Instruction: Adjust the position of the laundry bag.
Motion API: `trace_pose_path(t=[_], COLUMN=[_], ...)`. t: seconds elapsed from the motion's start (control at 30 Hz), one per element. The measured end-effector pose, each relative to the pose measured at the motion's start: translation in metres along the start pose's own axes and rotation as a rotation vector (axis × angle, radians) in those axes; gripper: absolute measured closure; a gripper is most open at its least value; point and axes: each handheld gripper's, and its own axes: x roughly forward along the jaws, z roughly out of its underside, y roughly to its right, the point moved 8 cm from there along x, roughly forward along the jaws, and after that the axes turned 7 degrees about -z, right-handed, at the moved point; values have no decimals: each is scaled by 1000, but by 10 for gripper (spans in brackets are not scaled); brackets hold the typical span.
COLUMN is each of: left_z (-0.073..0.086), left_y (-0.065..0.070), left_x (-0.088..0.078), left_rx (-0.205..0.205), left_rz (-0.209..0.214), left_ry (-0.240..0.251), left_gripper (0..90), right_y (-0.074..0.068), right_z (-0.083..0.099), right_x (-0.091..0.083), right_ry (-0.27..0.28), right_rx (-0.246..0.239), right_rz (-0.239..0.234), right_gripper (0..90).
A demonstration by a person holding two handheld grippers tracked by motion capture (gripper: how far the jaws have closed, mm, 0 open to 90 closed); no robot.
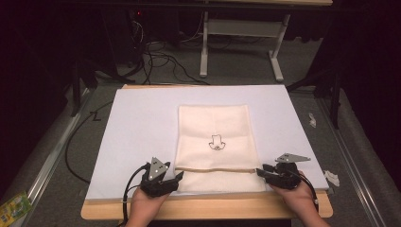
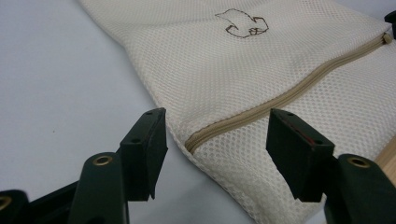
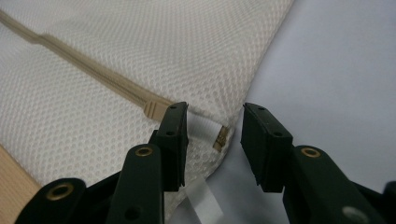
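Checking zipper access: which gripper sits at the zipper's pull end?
The right gripper: its open jaws flank the brass zipper pull. The left gripper frames the zipper's plain end.

No readable text, number or brand is found; a small brown outlined emblem (image 1: 217, 142) without letters is stitched on the cream mesh bag (image 1: 215, 127)

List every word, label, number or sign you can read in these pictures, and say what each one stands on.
No readable text anywhere.
Mesh bag: a small brown outline motif, a picture, not letters.
White tag at the bag's corner by the right tongs: blank as far as it shows.
Green and yellow packet on the floor: printed, but too small and blurred to read.
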Motion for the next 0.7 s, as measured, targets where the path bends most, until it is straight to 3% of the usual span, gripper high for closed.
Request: trace_pose_path(t=[0.13, 0.4, 0.57, 0.7], left_z=[1, 1, 2, 1], left_y=[1, 3, 3, 3], left_x=[2, 3, 3, 2], left_rx=[5, 6, 7, 11], left_rz=[2, 6, 3, -7], left_ry=[-11, -10, -14, -8], left_gripper=[388, 387, 388, 391], right_y=[-1, -4, -7, -8], right_z=[1, -1, -2, -3], right_x=[1, 4, 5, 5], right_ry=[-3, -19, -30, -30], right_rx=[-56, -84, -96, -108], right_rz=[14, 37, 30, 25], right_gripper=[603, 702, 800, 827])
